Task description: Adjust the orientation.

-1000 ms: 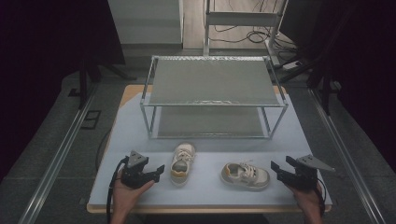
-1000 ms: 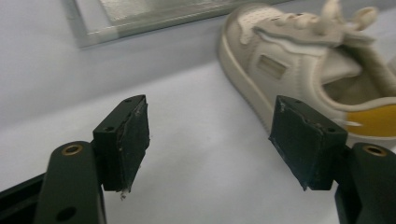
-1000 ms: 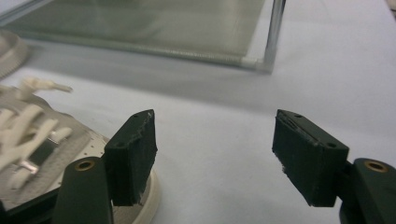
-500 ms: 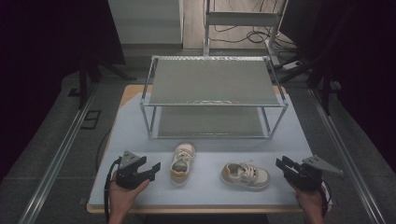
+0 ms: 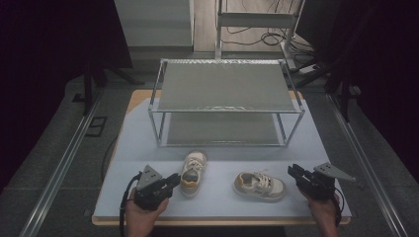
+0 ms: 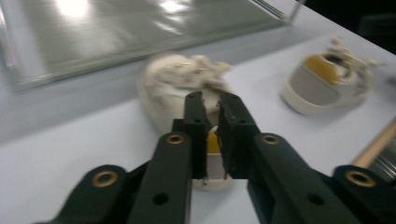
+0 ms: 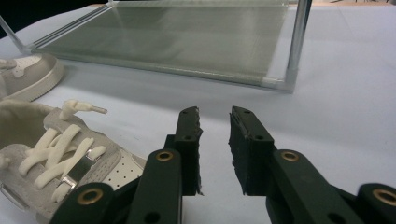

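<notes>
1. Left gripper (image 5: 174, 178): in the high view we see it at the near left of the table (image 5: 123, 148), its tip just beside the heel of the left shoe (image 5: 192, 170). Whether it touches we cannot tell from above.
2. The left gripper view settles more: its jaws have just been closing and now stand nearly pressed together, a slim gap between them, poised over the shoe's heel (image 6: 210, 158) with its yellow lining. We cannot tell whether the pads pinch the heel rim; that view is blurred.
3. Left shoe: toe pointing toward the shelf rack (image 5: 225, 106), heel toward the person.
4. Right shoe (image 5: 259, 185): lying crosswise, near the table's front edge, apart from the left shoe. The right gripper view adds its white laces (image 7: 60, 149) and perforated side.
5. Right gripper (image 5: 295, 173): near right, just beside the right shoe's toe end, apart from it. Its own view shows the jaws narrowly spread with only bare table between them, the rack's lower shelf (image 7: 187, 42) beyond.
</notes>
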